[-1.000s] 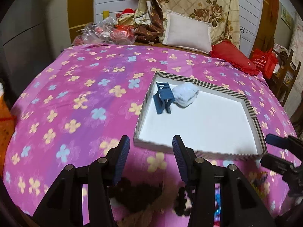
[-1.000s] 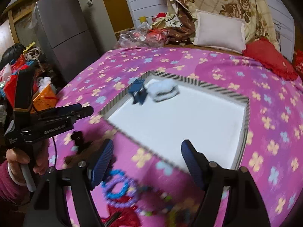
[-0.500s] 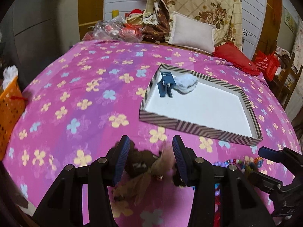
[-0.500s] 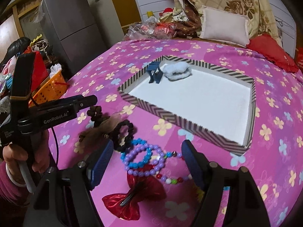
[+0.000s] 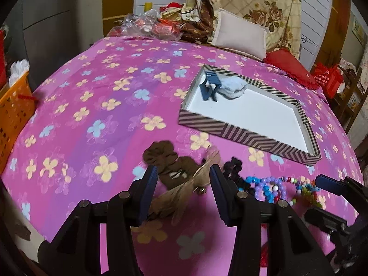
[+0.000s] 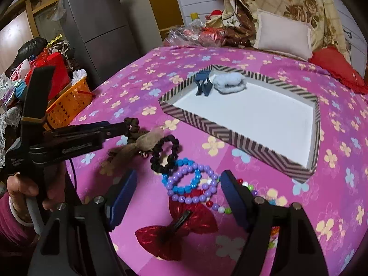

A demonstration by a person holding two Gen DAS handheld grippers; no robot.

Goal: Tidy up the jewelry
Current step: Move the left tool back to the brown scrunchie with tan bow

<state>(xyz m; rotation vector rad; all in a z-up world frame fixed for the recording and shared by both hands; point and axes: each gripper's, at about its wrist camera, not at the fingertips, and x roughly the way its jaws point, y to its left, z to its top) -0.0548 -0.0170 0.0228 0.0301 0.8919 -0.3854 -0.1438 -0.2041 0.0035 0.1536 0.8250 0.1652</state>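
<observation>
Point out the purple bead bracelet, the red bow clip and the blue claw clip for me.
purple bead bracelet (image 6: 195, 185): right wrist view, on its beads.
red bow clip (image 6: 202, 218): right wrist view, on its upper wing.
blue claw clip (image 5: 210, 86): left wrist view, on its body, inside the tray.

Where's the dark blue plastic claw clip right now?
The dark blue plastic claw clip stands in the far left corner of the striped white-bottomed tray, beside the pale blue fluffy scrunchie.

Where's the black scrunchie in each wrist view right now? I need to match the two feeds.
Left wrist: black scrunchie sits low, just right of centre, beside the right-hand fingertip.
Right wrist: black scrunchie lies centre-left, above the purple bead bracelet.
Shared landmark: the striped tray, beyond the scrunchie in both.
</observation>
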